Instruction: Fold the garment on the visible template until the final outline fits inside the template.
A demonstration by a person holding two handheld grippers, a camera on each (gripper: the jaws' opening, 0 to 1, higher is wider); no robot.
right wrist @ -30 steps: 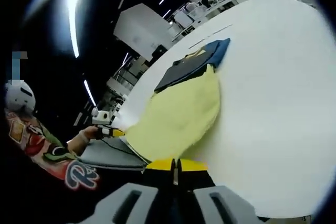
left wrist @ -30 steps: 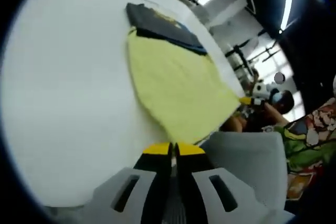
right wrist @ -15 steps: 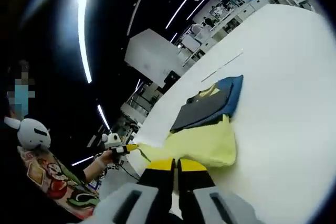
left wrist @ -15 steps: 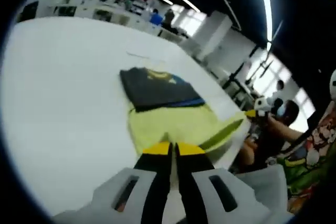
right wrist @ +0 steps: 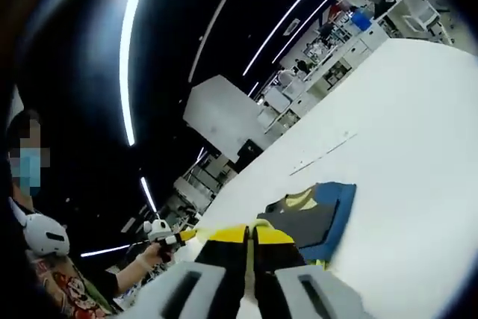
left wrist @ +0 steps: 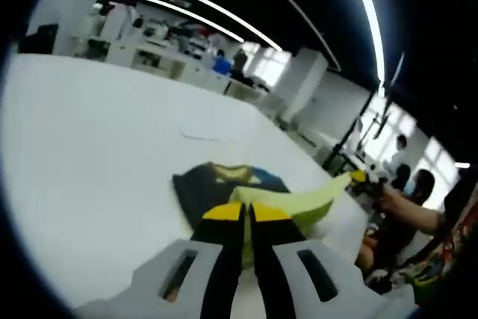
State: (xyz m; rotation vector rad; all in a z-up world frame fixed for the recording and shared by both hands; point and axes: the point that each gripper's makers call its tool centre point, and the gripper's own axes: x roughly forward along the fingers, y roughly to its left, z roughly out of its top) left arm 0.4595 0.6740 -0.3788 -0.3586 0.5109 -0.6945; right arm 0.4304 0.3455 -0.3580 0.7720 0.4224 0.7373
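In the left gripper view, the left gripper (left wrist: 247,218) rises from 6 o'clock with its yellow-tipped jaws pressed together on the near edge of a pale yellow cloth (left wrist: 299,203), which lifts off the white counter (left wrist: 89,155) and stretches toward 3 o'clock. There the right gripper (left wrist: 360,178) comes in, held by a person's hand (left wrist: 399,203), and pinches the cloth's other corner. Just beyond the left gripper's jaw tips, toward 12 o'clock, the dark garment (left wrist: 216,188) with yellow and blue at its far end lies flat on the counter, partly under the raised cloth.

In the right gripper view, the right gripper (right wrist: 247,237) has its jaws closed; the yellow cloth (right wrist: 317,265) shows just beside them at 4 o'clock. The dark garment (right wrist: 306,222) lies at 2 o'clock from the tips. The left gripper (right wrist: 168,237) is at 9 o'clock, holding a yellow edge.
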